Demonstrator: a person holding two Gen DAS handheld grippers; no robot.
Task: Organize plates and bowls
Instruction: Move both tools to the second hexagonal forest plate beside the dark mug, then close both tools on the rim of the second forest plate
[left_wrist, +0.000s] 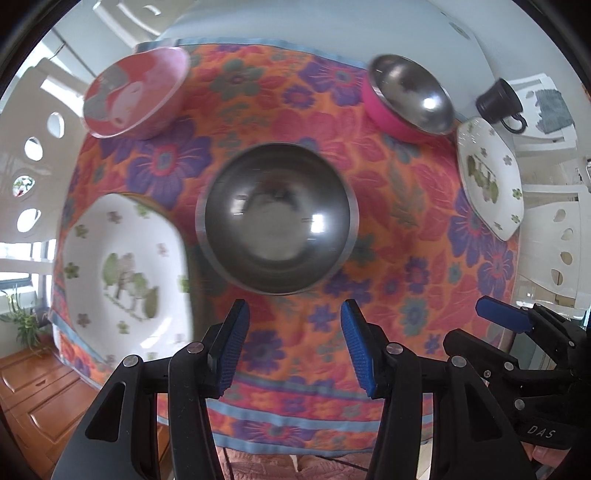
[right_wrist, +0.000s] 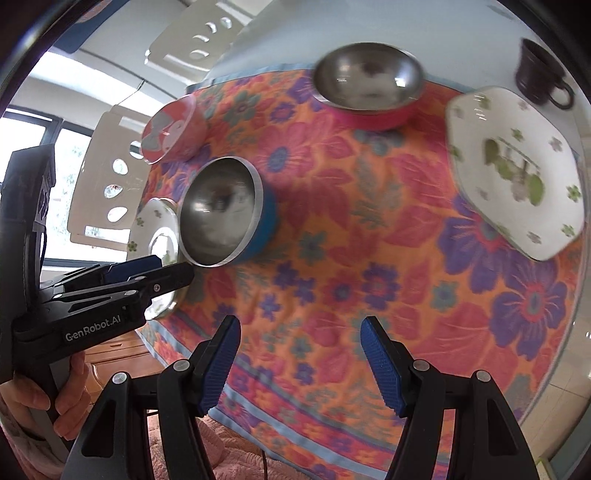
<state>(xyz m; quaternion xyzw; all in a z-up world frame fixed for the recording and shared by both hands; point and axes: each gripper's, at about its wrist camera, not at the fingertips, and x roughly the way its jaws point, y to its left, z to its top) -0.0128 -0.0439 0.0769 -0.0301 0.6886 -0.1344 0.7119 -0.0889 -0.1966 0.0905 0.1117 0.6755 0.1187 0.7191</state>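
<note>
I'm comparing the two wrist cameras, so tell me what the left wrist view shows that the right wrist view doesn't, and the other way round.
Only the left wrist view shows the potted plant by the window and the folded grey cloth behind the mug.

Only the right wrist view shows the blue outer wall of the steel bowl in the middle, and the person's hand holding the left gripper.

Both show the floral tablecloth, pink cartoon bowl, pink-sided steel bowl, both white plates, and dark mug.
</note>
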